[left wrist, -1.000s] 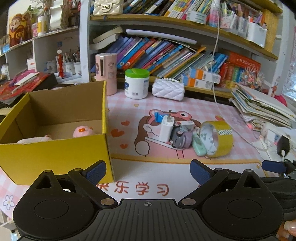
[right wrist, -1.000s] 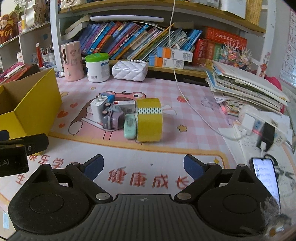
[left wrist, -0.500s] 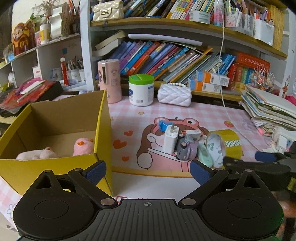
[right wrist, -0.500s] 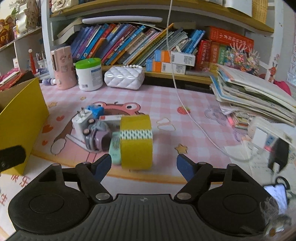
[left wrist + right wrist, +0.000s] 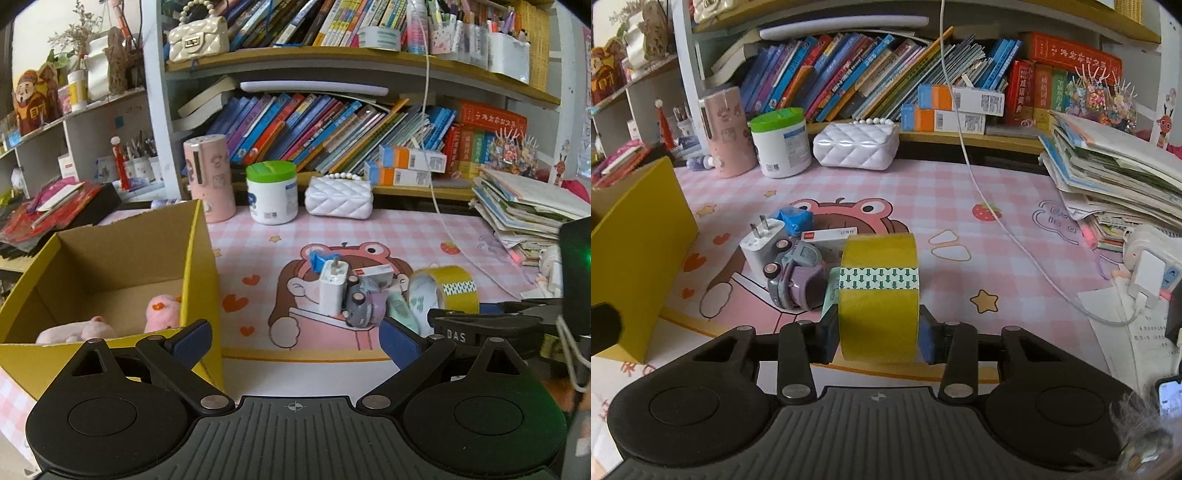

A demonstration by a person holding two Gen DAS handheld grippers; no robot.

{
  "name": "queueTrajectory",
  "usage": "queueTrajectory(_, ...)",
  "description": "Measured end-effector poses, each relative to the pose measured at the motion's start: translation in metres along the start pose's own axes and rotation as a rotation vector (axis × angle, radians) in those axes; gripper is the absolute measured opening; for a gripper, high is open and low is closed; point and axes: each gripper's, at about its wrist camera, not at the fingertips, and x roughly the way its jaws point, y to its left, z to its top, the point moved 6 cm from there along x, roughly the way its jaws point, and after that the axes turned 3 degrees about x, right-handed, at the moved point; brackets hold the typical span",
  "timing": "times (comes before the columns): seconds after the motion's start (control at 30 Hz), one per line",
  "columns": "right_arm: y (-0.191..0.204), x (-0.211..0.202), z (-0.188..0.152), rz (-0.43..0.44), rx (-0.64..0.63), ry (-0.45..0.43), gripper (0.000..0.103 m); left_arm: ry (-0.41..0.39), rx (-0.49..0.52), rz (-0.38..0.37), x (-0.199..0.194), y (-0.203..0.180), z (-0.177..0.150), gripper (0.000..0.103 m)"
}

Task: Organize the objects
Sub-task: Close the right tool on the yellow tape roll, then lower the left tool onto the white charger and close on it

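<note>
A yellow tape roll (image 5: 879, 295) stands on edge on the pink mat, at the right end of a small pile. My right gripper (image 5: 879, 339) has the roll between its jaws, which are closing, and both pads touch its sides. The pile also holds a white charger (image 5: 761, 247), a purple toy car (image 5: 798, 277) and a blue item (image 5: 794, 219). In the left wrist view the tape roll (image 5: 448, 291) shows with the right gripper's fingers (image 5: 480, 328) at it. My left gripper (image 5: 295, 338) hangs open and empty beside the yellow cardboard box (image 5: 199, 266), which holds pink plush toys (image 5: 162, 314).
A white quilted purse (image 5: 857, 146), a green-lidded tub (image 5: 781, 146) and a pink cylinder (image 5: 729, 136) stand along the bookshelf at the back. A white cable (image 5: 1004, 229) runs across the mat to a power strip (image 5: 1148, 273). Stacked books (image 5: 1115, 173) lie at right.
The right gripper moved forward to the tape roll and its jaws narrowed from wide apart to both sides of the roll. The left gripper drifted a little and stayed open.
</note>
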Motion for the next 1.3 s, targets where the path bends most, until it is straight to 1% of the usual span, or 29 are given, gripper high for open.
queueTrajectory(0.1, -0.007, -0.014, -0.003, 0.012, 0.015, -0.001, 0.039, -0.005, 0.01, -0.025, 0.002, -0.009, 0.002, 0.098)
queueTrajectory(0.27, -0.023, -0.035, -0.004, -0.008, 0.044, -0.013, 0.039, -0.005, 0.024, -0.065, 0.007, -0.025, 0.004, 0.098)
queueTrajectory(0.47, -0.043, -0.058, -0.003, -0.049, 0.055, -0.057, 0.039, 0.032, 0.034, -0.093, 0.024, -0.042, 0.002, 0.098)
queueTrajectory(0.53, -0.047, -0.065, -0.007, -0.064, 0.051, -0.052, 0.039, 0.061, 0.02, -0.096, 0.032, -0.045, -0.001, 0.096)
queueTrajectory(0.57, -0.049, -0.069, -0.009, -0.068, 0.051, -0.046, 0.039, 0.077, 0.009, -0.1, 0.037, -0.047, -0.003, 0.092)
queueTrajectory(0.63, -0.052, -0.075, -0.013, -0.078, 0.046, -0.031, 0.039, 0.1, -0.014, -0.112, 0.046, -0.049, -0.004, 0.092)
queueTrajectory(0.7, -0.055, -0.079, -0.015, -0.095, 0.043, -0.017, 0.039, 0.098, -0.022, -0.12, 0.058, -0.05, 0.001, 0.092)
queueTrajectory(0.8, -0.059, -0.08, -0.016, -0.113, 0.042, 0.0, 0.039, 0.082, -0.037, -0.107, 0.082, -0.049, 0.016, 0.091)
queueTrajectory(0.87, -0.06, -0.08, -0.015, -0.119, 0.043, 0.003, 0.039, 0.077, -0.055, -0.092, 0.101, -0.046, 0.026, 0.086)
queueTrajectory(0.9, -0.06, -0.079, -0.014, -0.12, 0.044, 0.0, 0.039, 0.079, -0.065, -0.081, 0.109, -0.044, 0.03, 0.085)
queueTrajectory(1.0, -0.058, -0.077, -0.012, -0.116, 0.033, -0.011, 0.039, 0.1, -0.097, -0.047, 0.135, -0.034, 0.036, 0.08)
queueTrajectory(1.07, -0.056, -0.076, -0.011, -0.106, 0.027, -0.011, 0.039, 0.136, -0.12, -0.039, 0.152, -0.03, 0.034, 0.068)
queueTrajectory(1.1, -0.056, -0.074, -0.011, -0.102, 0.028, -0.009, 0.039, 0.153, -0.129, -0.036, 0.159, -0.028, 0.031, 0.067)
queueTrajectory(1.17, -0.056, -0.071, -0.011, -0.095, 0.03, 0.005, 0.039, 0.142, -0.173, -0.062, 0.168, -0.026, 0.031, 0.063)
queueTrajectory(1.2, -0.057, -0.069, -0.01, -0.092, 0.029, 0.012, 0.039, 0.145, -0.182, -0.064, 0.171, -0.025, 0.033, 0.058)
queueTrajectory(1.23, -0.057, -0.069, -0.009, -0.09, 0.028, 0.016, 0.039, 0.147, -0.19, -0.077, 0.174, -0.026, 0.033, 0.046)
queueTrajectory(1.27, -0.057, -0.067, -0.008, -0.087, 0.025, 0.019, 0.039, 0.15, -0.206, -0.101, 0.176, -0.026, 0.033, 0.042)
queueTrajectory(1.3, -0.056, -0.066, -0.007, -0.085, 0.022, 0.02, 0.039, 0.148, -0.221, -0.117, 0.176, -0.025, 0.032, 0.041)
